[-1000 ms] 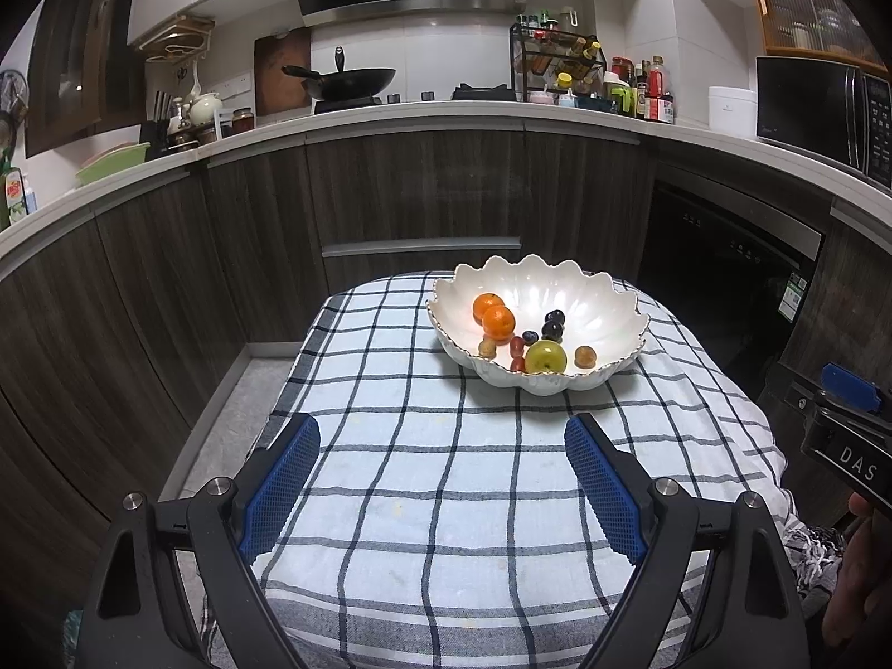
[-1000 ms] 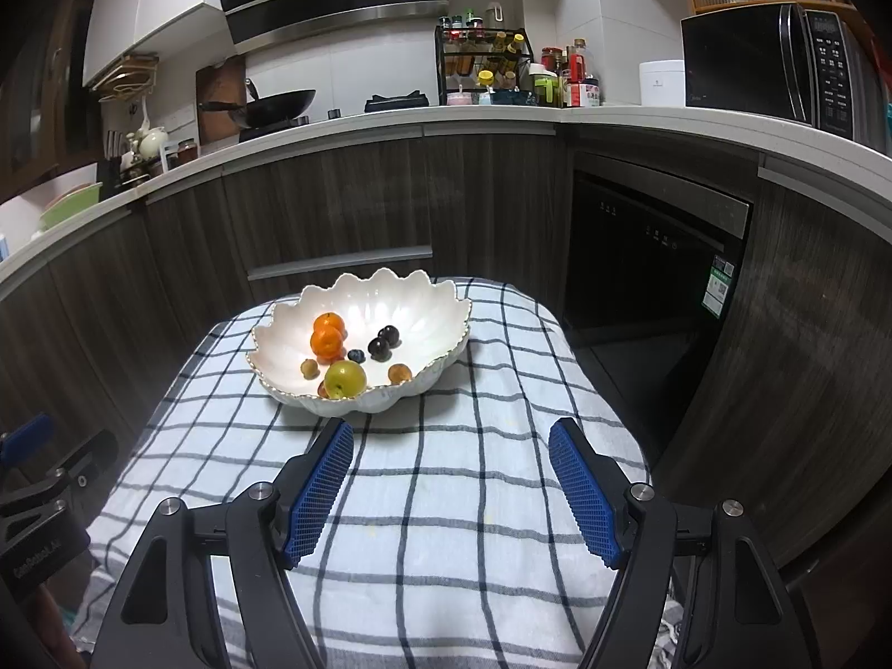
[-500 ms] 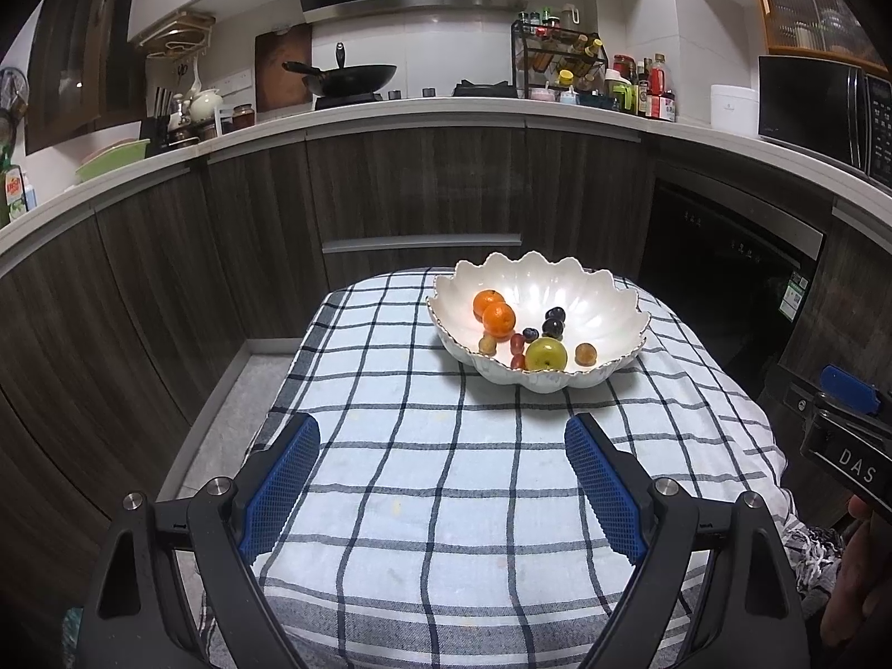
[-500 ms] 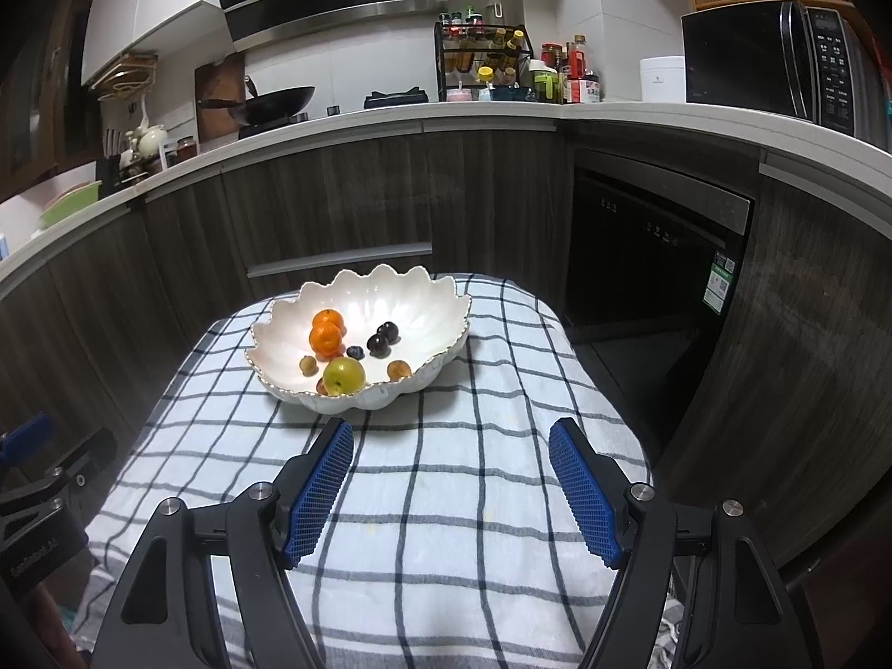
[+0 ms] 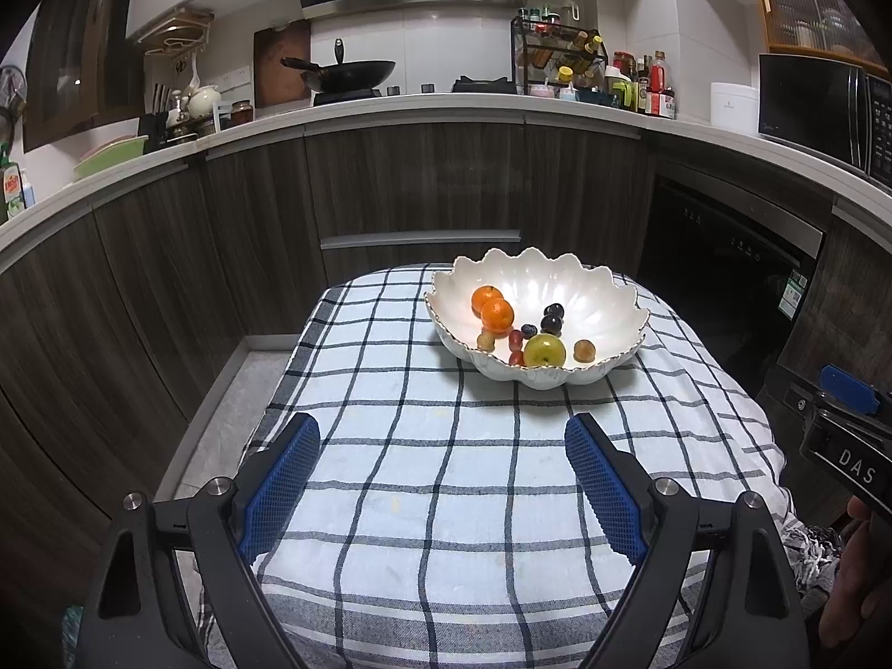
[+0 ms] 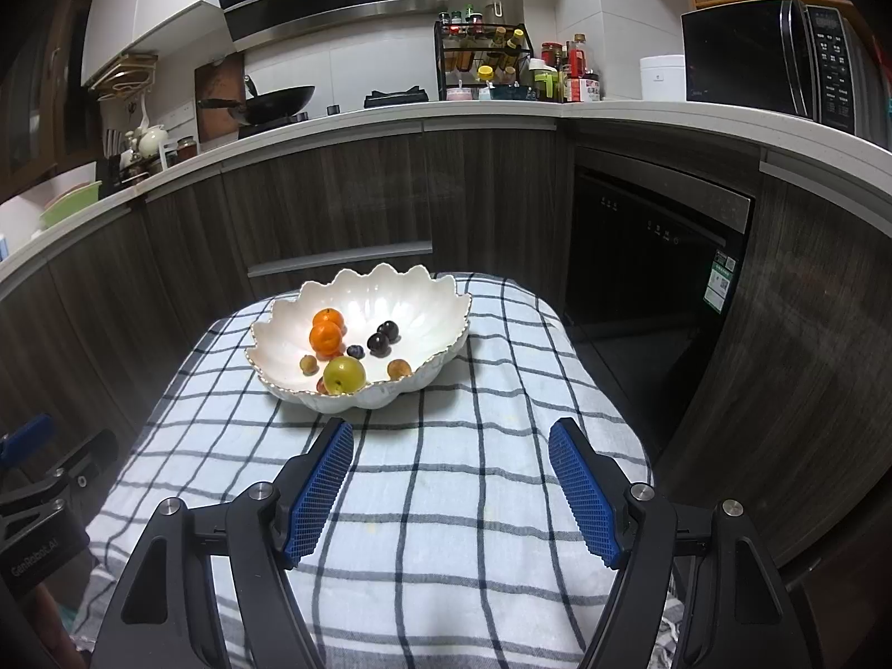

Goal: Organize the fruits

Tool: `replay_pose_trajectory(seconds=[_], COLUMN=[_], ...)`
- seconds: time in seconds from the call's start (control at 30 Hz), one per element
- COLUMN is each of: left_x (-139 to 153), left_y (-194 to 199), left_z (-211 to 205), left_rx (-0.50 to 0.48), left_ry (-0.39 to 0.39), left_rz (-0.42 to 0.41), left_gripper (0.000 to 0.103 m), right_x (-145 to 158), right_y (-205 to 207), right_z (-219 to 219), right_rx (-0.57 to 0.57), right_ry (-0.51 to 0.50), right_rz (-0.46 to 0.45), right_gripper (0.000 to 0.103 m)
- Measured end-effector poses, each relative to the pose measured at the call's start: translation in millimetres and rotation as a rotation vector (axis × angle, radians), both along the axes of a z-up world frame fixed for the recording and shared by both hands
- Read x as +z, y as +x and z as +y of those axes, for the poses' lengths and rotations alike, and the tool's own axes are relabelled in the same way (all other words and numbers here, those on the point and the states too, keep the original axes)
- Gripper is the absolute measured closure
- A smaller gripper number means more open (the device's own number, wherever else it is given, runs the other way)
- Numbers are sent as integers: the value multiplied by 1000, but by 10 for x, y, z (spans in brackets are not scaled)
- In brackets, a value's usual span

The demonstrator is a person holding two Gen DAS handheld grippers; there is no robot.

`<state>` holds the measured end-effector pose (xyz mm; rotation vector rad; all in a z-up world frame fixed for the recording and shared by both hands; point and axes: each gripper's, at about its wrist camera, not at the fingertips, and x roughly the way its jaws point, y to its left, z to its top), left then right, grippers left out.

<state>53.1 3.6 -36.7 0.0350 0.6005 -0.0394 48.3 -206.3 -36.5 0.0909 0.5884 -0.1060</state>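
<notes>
Kitchen, checked-cloth surface (image 5: 446, 474) bare near. Fruit all gathered in scalloped bowl (image 5: 585, 279) far. Left tool (image 5: 440, 468), right tool (image 6: 449, 463) both apart, empty. Apparently done.

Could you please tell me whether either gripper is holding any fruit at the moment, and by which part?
Nothing is held: the left gripper and right gripper stand open over the checked cloth.

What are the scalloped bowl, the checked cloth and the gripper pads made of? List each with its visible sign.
Scalloped bowl: likely glazed ceramic or porcelain; glossy white with bright highlights and a thin gold-looking rim.
Checked cloth: woven fabric, matte; it drapes over the table edge, with fringe at one corner.
Pads: blue, with a fine grid texture; probably rubber or soft plastic, though the look leaves it open.
</notes>
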Motion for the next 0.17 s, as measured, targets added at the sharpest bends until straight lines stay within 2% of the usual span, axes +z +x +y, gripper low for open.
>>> replay_pose_trajectory(seconds=[0.17], left_x=[-18], left_y=[14], left_z=[-3], left_rx=[-11], left_ry=[-12], left_rz=[4], left_gripper=[13], right_x=[-3], right_y=[1], right_z=[8], right_rx=[0], right_ry=[-1], right_rz=[1], right_gripper=[29])
